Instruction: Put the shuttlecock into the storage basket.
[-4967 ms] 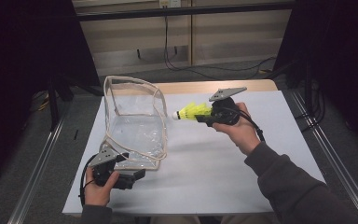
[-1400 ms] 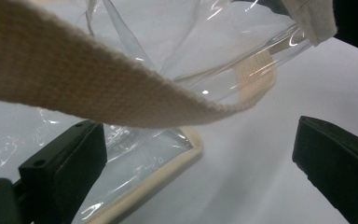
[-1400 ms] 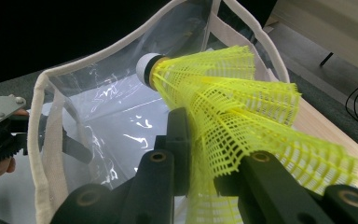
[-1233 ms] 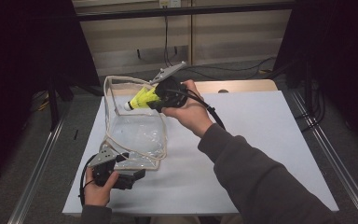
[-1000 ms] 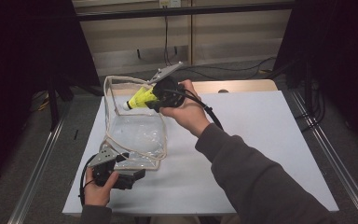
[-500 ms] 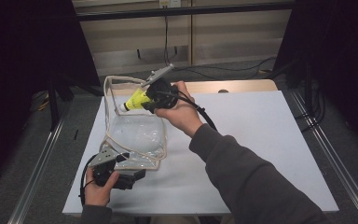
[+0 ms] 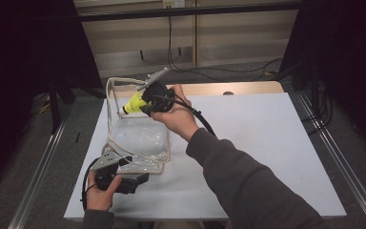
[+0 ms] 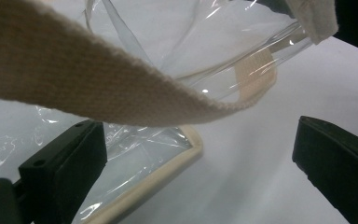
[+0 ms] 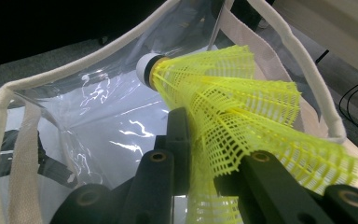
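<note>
My right gripper [image 7: 140, 102] grips the shuttlecock [image 9: 223, 107] over the clear bag [image 7: 138, 138]; left gripper [image 8: 200, 172] looks released.

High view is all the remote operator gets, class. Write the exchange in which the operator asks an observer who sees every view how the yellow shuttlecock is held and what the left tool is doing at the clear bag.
Operator: Where does the right tool hold the yellow plastic mesh shuttlecock?
Observer: It pinches the mesh skirt. The white tip is free and points into the clear plastic bag with cream trim.
Operator: Is the left tool clamping the bag?
Observer: No. Its jaws stand wide apart, and the bag's cream-edged corner lies between them, unpressed.
Operator: Is anything hanging near it?
Observer: A cream woven strap droops across in front of the jaws.
</note>
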Demonstrator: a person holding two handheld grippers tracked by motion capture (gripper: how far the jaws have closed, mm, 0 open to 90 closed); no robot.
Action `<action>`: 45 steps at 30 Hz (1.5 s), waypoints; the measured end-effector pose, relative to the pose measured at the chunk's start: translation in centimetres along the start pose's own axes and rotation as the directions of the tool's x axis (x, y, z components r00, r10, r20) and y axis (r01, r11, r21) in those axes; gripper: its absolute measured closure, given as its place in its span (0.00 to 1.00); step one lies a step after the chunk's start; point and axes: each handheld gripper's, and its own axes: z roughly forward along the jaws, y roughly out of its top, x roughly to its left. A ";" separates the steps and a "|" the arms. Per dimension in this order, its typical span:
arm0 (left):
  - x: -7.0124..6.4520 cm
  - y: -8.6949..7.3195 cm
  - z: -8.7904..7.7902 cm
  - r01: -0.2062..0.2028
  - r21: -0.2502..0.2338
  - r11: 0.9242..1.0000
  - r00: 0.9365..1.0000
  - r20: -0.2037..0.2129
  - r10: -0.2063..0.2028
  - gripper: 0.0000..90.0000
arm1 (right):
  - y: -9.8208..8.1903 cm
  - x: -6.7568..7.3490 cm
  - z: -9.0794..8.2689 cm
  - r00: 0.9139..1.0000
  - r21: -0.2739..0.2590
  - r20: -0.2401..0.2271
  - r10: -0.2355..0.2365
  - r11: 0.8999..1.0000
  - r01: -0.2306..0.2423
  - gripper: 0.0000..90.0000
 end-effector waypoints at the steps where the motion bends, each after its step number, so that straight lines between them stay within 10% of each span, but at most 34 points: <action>1: 0.0 0.0 0.0 0.000 0.001 1.000 1.000 -0.001 0.000 0.03 | 0.0 0.0 0.1 1.000 -0.002 0.000 -0.002 1.000 0.002 0.88; 45: 0.1 0.0 0.0 0.001 -0.002 1.000 1.000 0.006 -0.001 0.03 | 0.2 2.5 4.9 0.999 0.047 -0.031 0.024 0.999 -0.022 0.88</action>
